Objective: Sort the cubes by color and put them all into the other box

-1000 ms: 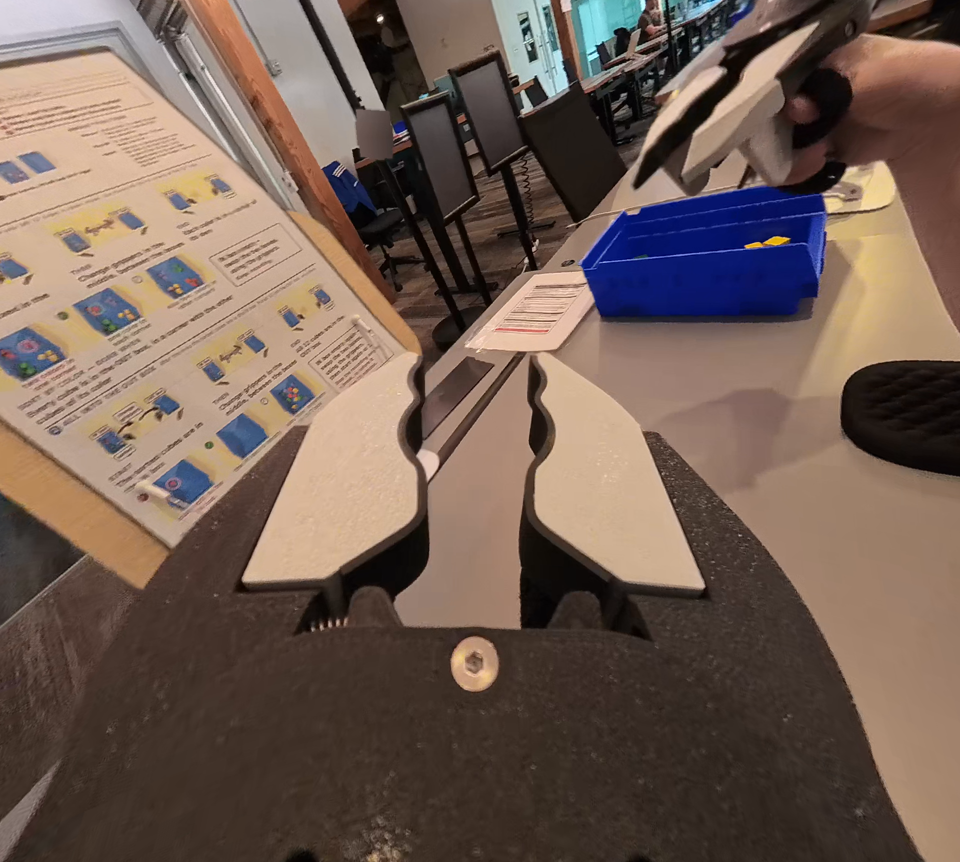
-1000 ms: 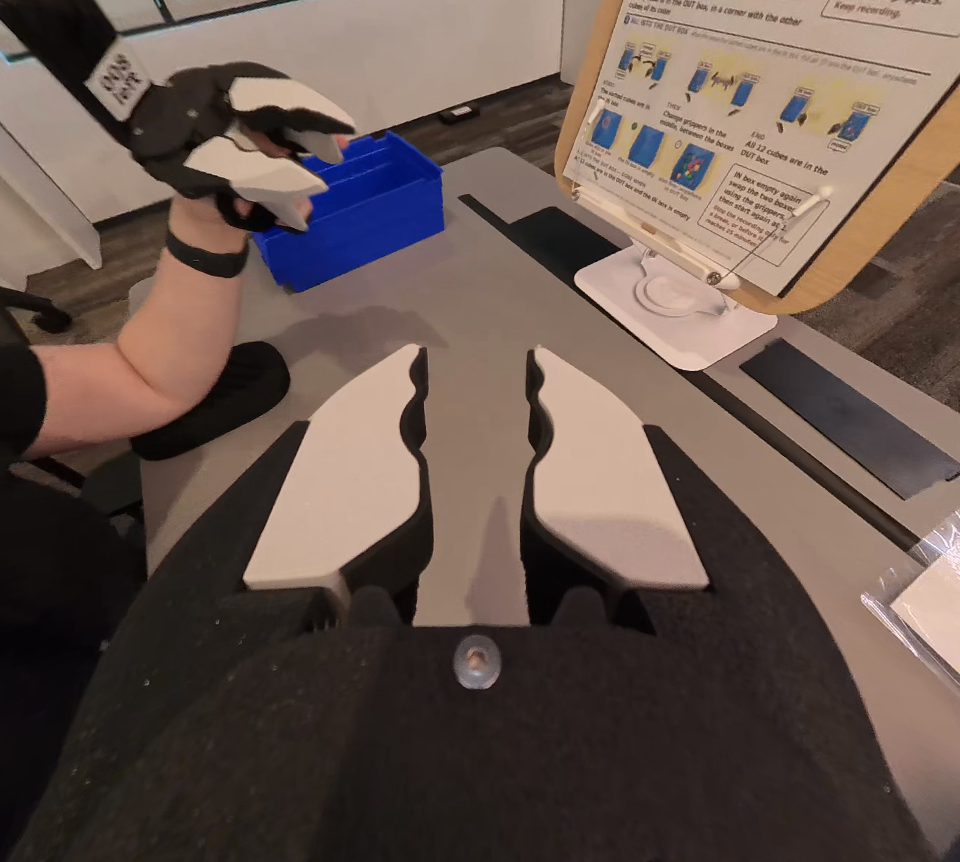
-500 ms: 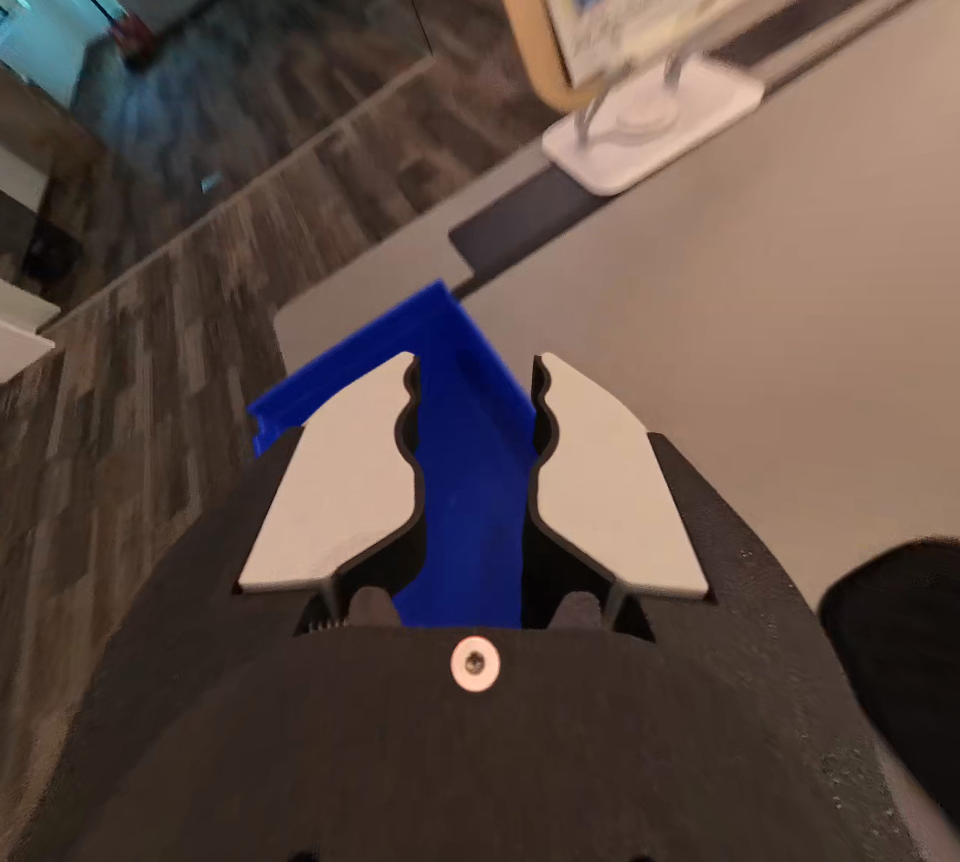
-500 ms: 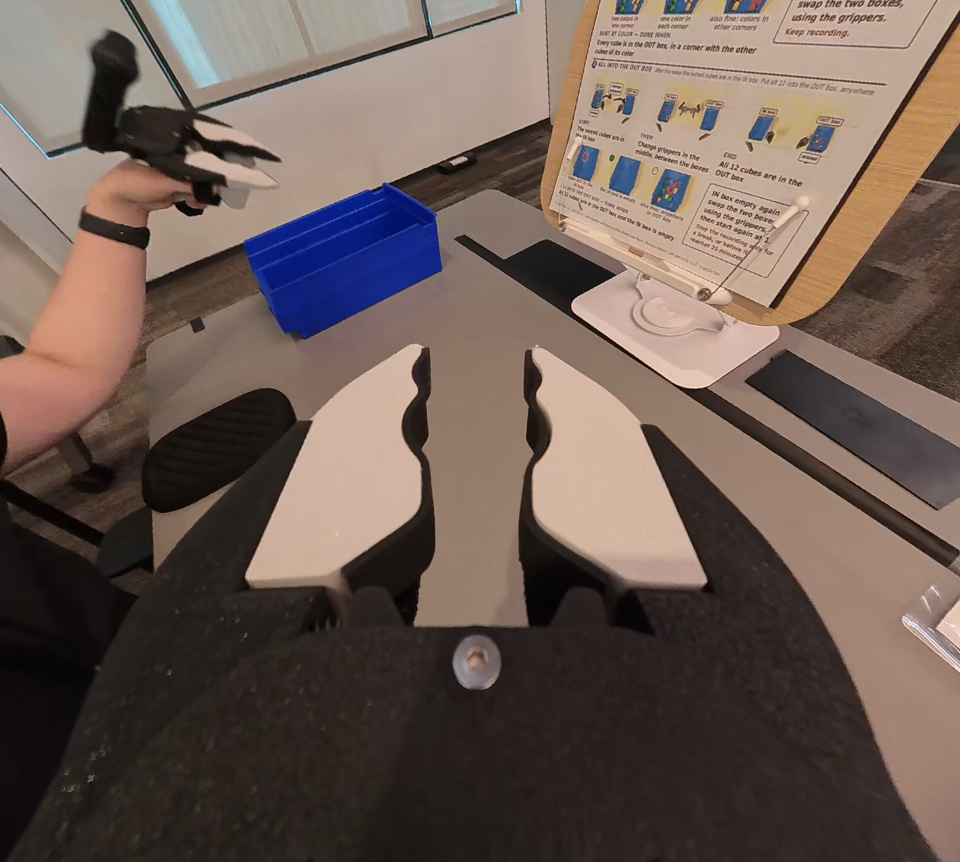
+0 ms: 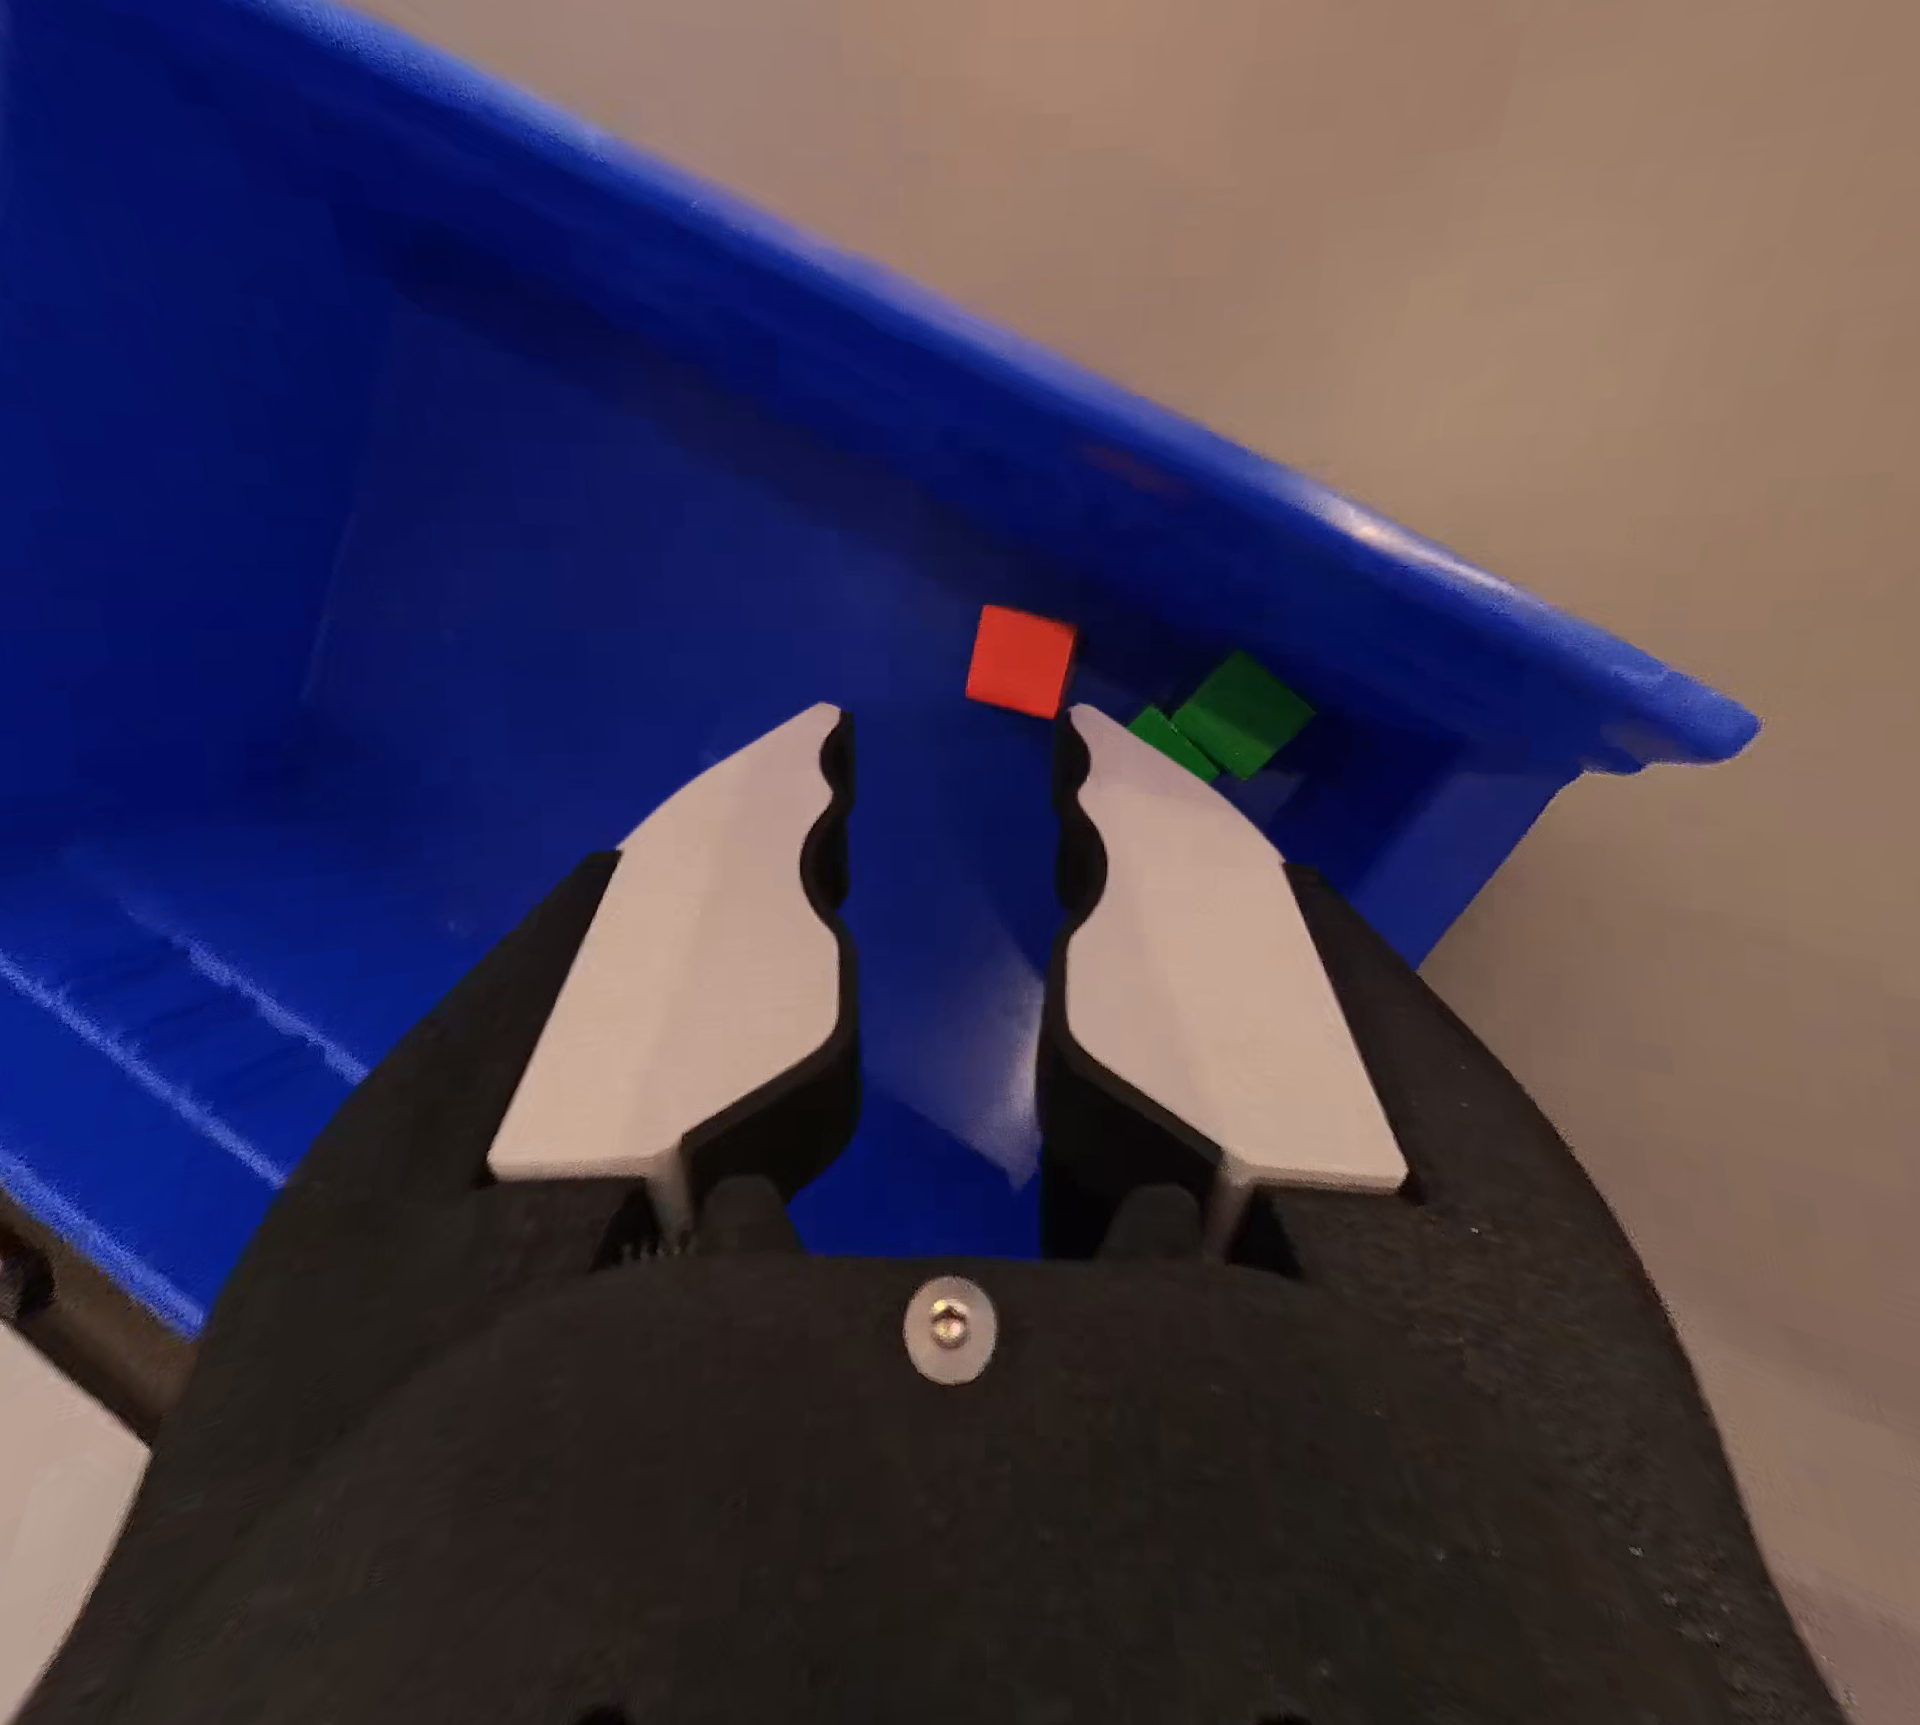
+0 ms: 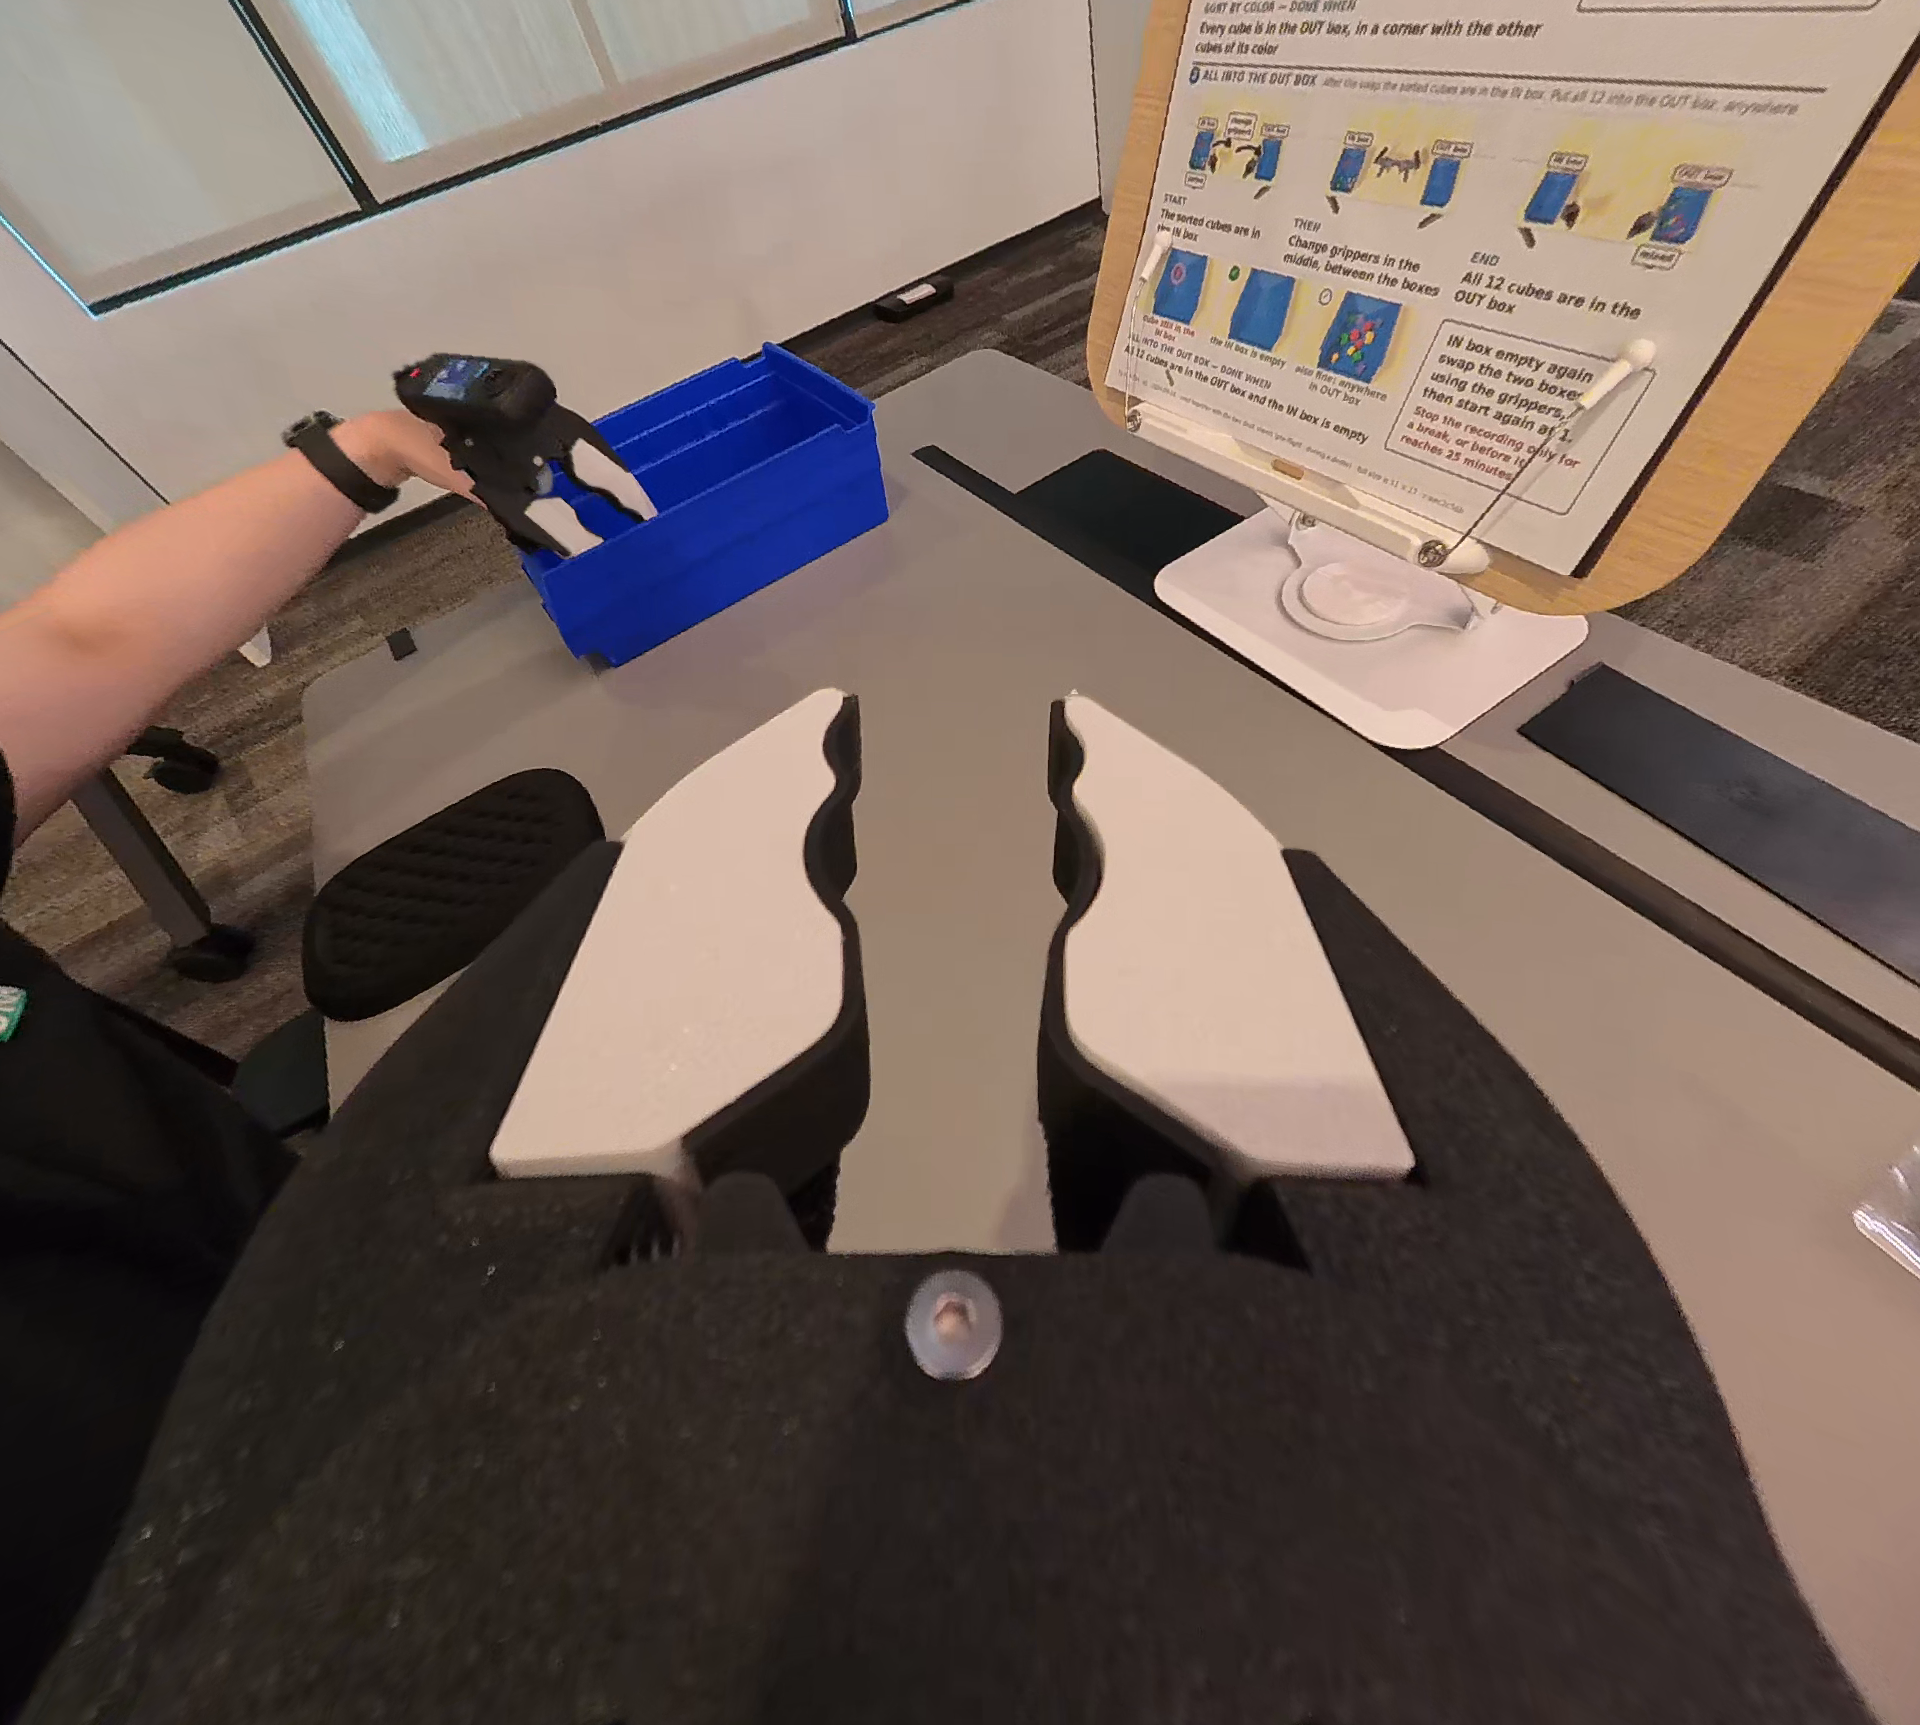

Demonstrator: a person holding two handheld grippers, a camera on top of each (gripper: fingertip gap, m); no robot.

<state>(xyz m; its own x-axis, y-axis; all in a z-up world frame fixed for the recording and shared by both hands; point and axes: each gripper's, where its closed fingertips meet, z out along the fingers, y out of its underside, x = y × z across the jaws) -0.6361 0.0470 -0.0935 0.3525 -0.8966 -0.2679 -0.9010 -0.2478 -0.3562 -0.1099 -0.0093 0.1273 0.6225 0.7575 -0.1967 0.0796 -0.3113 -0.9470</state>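
In the left wrist view my left gripper (image 5: 948, 714) is open and empty, pointing down into a blue box (image 5: 520, 345). A red cube (image 5: 1020, 660) lies on the box floor just past my fingertips. Two green cubes (image 5: 1242, 711) sit to its right in the box corner, one partly behind my right finger (image 5: 1195, 927). In the right wrist view my right gripper (image 6: 956, 704) is open and empty above the grey table (image 6: 1039, 595). That view shows the left gripper (image 6: 582, 491) dipping into the blue box (image 6: 727, 522) at the table's far left.
An instruction board (image 6: 1507, 169) on a white stand (image 6: 1371, 636) stands at the back right. A black padded armrest (image 6: 447, 875) sits at the table's left edge. A dark strip (image 6: 1725, 802) runs along the right. A clear plastic piece (image 6: 1891, 1228) lies at the far right.
My left gripper swung from facing the board and the far box, across to the left, and lowered into the blue box. My right gripper drew back slightly and stayed open.
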